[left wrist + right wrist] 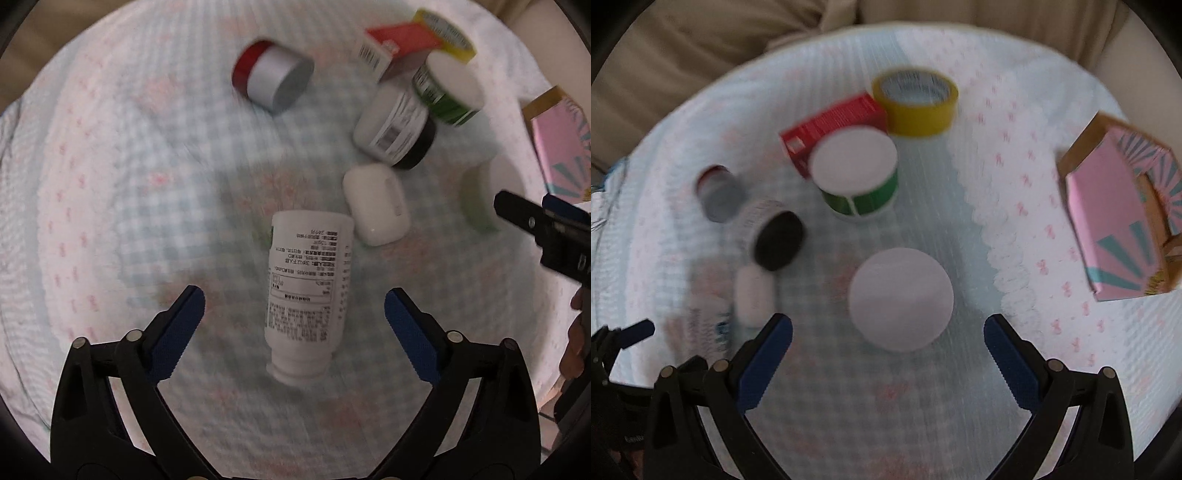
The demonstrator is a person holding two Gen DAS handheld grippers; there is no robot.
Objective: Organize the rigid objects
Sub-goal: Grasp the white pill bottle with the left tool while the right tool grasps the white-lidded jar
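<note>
Left gripper [293, 299], jaws spread wide and holding nothing, poised over a white plastic pill bottle with a printed label [304, 291] that lies on its side on the pale checked cloth [110, 184], its capped neck pointing toward the camera. Right gripper [888, 330], jaws likewise spread and empty, faces a pale round white-lidded jar [900, 298] standing just ahead of its fingertips. Beyond lie a white oblong earbud-type case [375, 203], a black-lidded white jar [395, 125], a green jar with a white lid [857, 173], a red carton [831, 125], a yellow tape roll [916, 99], a red-and-silver jar [273, 75] and a pink patterned box [1119, 218]. The bottle is judged light, stiff and smooth, and apt to roll; the jaws should close across the labelled mid-body, square to its long axis.
</note>
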